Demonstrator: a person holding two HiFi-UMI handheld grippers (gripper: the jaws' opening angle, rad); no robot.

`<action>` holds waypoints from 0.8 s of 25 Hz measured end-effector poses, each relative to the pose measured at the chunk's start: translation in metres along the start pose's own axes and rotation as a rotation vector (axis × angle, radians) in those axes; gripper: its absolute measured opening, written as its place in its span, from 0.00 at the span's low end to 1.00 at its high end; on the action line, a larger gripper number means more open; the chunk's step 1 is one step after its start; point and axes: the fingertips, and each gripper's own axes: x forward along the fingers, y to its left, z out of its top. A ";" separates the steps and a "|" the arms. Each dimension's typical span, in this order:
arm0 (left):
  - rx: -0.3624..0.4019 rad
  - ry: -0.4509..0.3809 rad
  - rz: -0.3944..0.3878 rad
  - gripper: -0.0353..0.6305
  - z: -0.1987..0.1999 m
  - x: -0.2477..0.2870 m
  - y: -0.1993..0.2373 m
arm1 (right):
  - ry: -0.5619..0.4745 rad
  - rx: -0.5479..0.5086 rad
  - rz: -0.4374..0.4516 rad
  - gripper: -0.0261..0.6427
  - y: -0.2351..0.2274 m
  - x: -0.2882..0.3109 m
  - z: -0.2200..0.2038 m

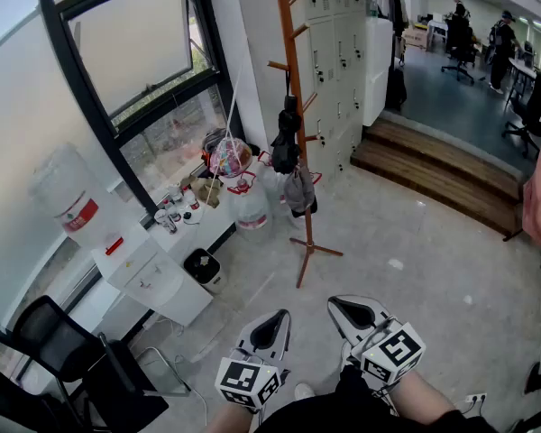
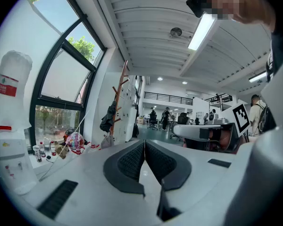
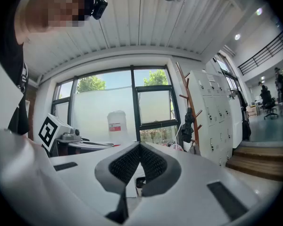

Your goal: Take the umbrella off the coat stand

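A tall brown wooden coat stand (image 1: 295, 106) rises from the floor ahead of me. A black folded umbrella (image 1: 286, 139) hangs from one of its pegs about halfway up, and a grey bag (image 1: 298, 190) hangs just below it. Both grippers are low in the head view, well short of the stand. My left gripper (image 1: 281, 317) is shut with nothing in it, and so is my right gripper (image 1: 336, 305). In the left gripper view the stand (image 2: 120, 91) and umbrella (image 2: 108, 119) are far off beyond the shut jaws (image 2: 145, 143). The right gripper view shows the umbrella (image 3: 189, 125) to the right of its jaws (image 3: 139, 147).
A white water dispenser (image 1: 150, 280) with a bottle (image 1: 66, 198) stands at the left under the window. A black chair (image 1: 68, 359) is near it. A bin (image 1: 203, 266), a water jug (image 1: 251, 211) and clutter crowd the sill. White lockers (image 1: 335, 52) and wooden steps (image 1: 433, 165) lie beyond.
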 end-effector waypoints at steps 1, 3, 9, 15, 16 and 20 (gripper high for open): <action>-0.001 0.000 -0.001 0.08 0.000 0.001 0.000 | 0.000 0.000 -0.001 0.12 -0.001 0.000 0.000; -0.002 0.000 -0.002 0.08 0.000 0.002 -0.001 | 0.002 -0.001 -0.002 0.12 -0.002 0.000 0.000; 0.001 0.000 -0.007 0.08 -0.001 0.003 -0.001 | 0.001 -0.005 -0.006 0.12 -0.003 -0.001 -0.002; 0.001 0.003 -0.009 0.08 -0.002 0.003 -0.002 | -0.021 0.008 -0.012 0.12 -0.005 -0.002 0.002; 0.001 0.004 -0.009 0.08 -0.002 0.004 -0.002 | -0.026 0.011 -0.013 0.12 -0.005 -0.002 0.003; -0.002 0.002 -0.011 0.08 -0.001 0.002 -0.002 | -0.032 0.003 -0.009 0.12 -0.004 -0.002 0.006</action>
